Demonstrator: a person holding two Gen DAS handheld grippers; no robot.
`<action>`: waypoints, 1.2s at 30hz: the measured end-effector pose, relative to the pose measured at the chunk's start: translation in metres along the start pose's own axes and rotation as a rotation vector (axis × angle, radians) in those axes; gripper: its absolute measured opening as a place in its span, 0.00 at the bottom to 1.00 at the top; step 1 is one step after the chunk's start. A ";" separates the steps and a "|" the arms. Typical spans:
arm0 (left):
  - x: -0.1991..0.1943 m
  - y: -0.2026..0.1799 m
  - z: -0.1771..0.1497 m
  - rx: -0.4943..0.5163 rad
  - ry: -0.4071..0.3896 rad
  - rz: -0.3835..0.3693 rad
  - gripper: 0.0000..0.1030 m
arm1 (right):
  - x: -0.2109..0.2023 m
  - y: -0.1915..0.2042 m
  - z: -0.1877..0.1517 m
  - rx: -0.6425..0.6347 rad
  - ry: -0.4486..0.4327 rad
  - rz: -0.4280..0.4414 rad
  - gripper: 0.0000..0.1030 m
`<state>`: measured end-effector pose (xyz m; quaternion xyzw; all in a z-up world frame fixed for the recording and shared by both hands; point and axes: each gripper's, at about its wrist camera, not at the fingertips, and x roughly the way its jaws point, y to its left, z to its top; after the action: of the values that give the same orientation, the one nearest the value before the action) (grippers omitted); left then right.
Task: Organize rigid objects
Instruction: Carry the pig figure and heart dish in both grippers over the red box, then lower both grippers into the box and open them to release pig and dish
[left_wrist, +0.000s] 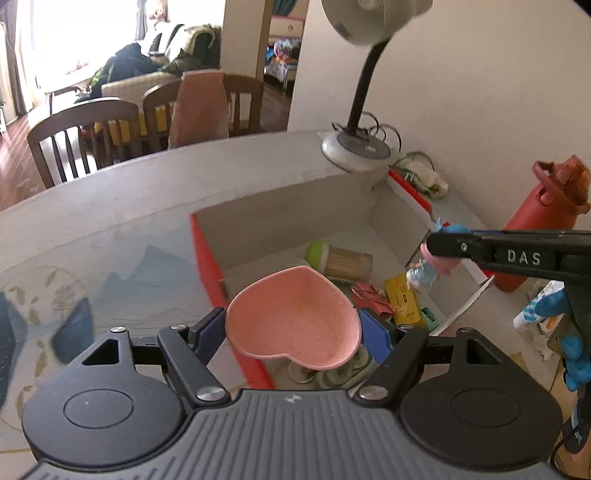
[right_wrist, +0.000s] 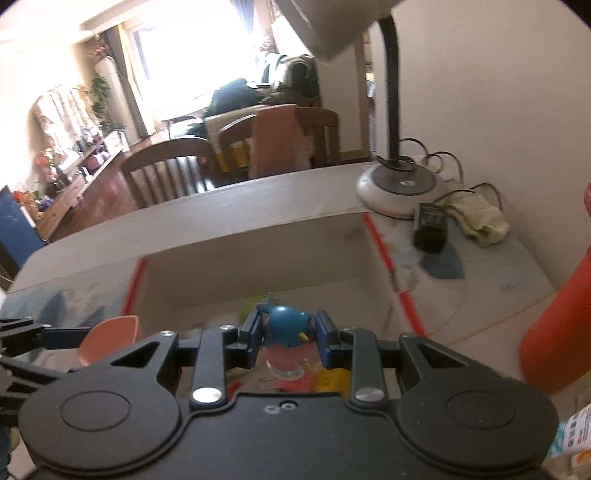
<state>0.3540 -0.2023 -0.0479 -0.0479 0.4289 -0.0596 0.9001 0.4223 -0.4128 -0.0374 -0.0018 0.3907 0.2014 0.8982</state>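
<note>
A grey table (left_wrist: 110, 192) carries an open cardboard box (left_wrist: 280, 218) with red-taped edges near its far right corner, beside a lamp base (left_wrist: 354, 149) and a red bottle (left_wrist: 539, 229); a toothpick jar (left_wrist: 341, 262) and small packets already lie on the box floor. The left gripper (left_wrist: 293, 326) holds a pink heart-shaped dish (left_wrist: 295, 317) by its two sides, jaws spread wide on it, level, hollow up, tip pointing back toward the hand, hanging over the box's near left edge. The right gripper (right_wrist: 288, 338), jaws nearly closed, clamps a small blue-and-pink figurine (right_wrist: 290, 341) upright, over the box's right side, so both loads appear to need only lowering.
</note>
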 end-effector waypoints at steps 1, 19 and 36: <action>0.007 -0.004 0.002 0.003 0.012 0.001 0.75 | 0.004 -0.004 0.000 0.003 0.003 -0.007 0.28; 0.110 -0.051 0.017 0.115 0.206 0.108 0.75 | 0.065 -0.012 -0.003 -0.101 0.072 -0.071 0.27; 0.119 -0.055 0.013 0.161 0.256 0.076 0.75 | 0.047 -0.014 -0.017 -0.085 0.114 0.025 0.39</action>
<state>0.4341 -0.2739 -0.1233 0.0488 0.5355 -0.0656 0.8406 0.4443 -0.4117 -0.0838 -0.0467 0.4323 0.2288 0.8710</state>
